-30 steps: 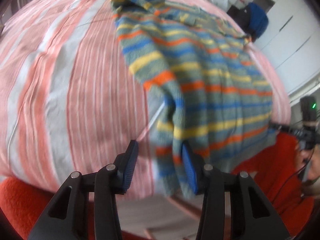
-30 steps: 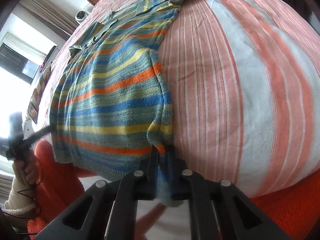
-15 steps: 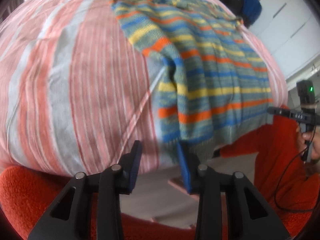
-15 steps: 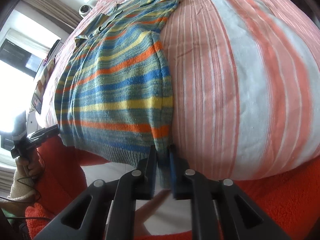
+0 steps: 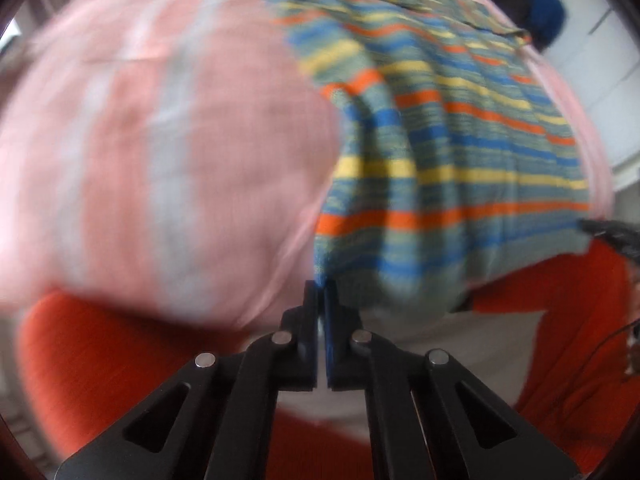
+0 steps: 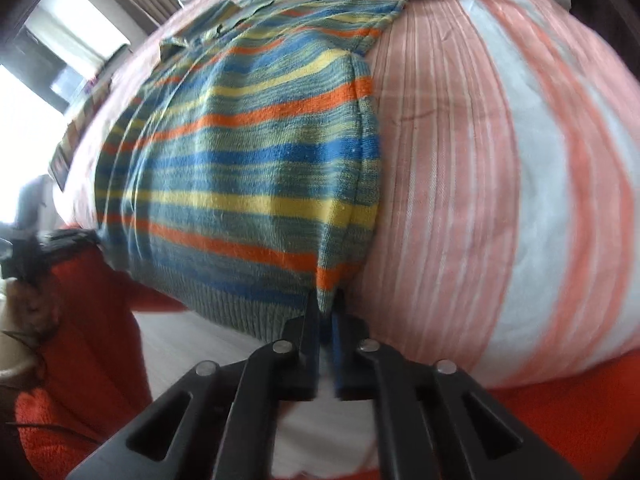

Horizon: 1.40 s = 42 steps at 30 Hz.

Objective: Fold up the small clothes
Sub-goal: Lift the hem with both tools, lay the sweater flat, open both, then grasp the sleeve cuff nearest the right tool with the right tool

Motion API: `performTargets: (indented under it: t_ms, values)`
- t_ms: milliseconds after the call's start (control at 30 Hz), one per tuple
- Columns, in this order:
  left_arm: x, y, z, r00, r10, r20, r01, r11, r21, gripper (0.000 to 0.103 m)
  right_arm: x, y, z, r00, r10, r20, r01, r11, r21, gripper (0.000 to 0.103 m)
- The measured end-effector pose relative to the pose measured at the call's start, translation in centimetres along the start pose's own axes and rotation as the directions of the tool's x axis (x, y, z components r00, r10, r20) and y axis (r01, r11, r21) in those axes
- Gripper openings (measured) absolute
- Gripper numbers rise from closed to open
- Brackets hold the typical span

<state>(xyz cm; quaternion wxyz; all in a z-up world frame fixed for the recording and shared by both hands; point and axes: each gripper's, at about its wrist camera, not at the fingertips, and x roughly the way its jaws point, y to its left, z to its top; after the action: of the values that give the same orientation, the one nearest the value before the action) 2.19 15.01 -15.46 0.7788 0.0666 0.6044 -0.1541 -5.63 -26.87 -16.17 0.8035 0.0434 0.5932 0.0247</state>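
A small knit sweater [image 5: 460, 168] with blue, yellow, orange and grey-green stripes lies on a pink-and-white striped bed cover [image 5: 168, 152], its hem hanging over the near edge. My left gripper [image 5: 322, 292] is shut on the hem's left corner. The sweater also shows in the right wrist view [image 6: 248, 184], where my right gripper [image 6: 326, 304] is shut on the hem's right corner. The left wrist view is blurred.
The striped bed cover [image 6: 500, 184] spreads wide to the right of the sweater in the right wrist view. An orange blanket [image 5: 120, 368] hangs below the bed edge. The other gripper shows at the frame edge [image 5: 612, 236]. A dark blue object [image 5: 544, 12] stands at the far side.
My left gripper was open beside the hem and has shut on its left corner. The right gripper stays shut on the right corner. Both have drawn back toward the bed's near edge.
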Motion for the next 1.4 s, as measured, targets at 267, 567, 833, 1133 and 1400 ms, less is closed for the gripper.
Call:
performTargets:
  t_ms: [267,567,833,1133,1400]
  values:
    - [2.4,0.5,0.5,0.988,0.131,-0.083,-0.136,0.989,-0.05,0.0,0.2,0.5,-0.2,0.992,-0.106,-0.066,0.105,0.994,-0.023,0.004]
    - [7.1,-1.6,3.0,0.966,0.234,-0.113,-0.24,0.97,-0.039,0.002,3.5,-2.3,0.7,0.994,-0.056,-0.089,0.062,0.996,0.06,0.003]
    - [-0.8,-0.9,2.0,0.965,0.259,0.04,-0.254,0.962,-0.103,0.06,-5.6,-4.6,6.4,0.975,-0.215,0.055,0.219,0.972,-0.08,0.037]
    - [-5.0,-5.4,6.7,0.937,0.158,0.31,-0.112,0.981,-0.161,0.079,0.6,2.4,25.8,0.953,-0.16,0.259,0.263,0.859,-0.438,0.067]
    - [-4.7,-2.1,4.3,0.948,0.186,0.257,-0.147,0.976,-0.163,0.085,7.0,-0.9,31.8,0.973,-0.12,0.196,0.169,0.953,-0.251,0.006]
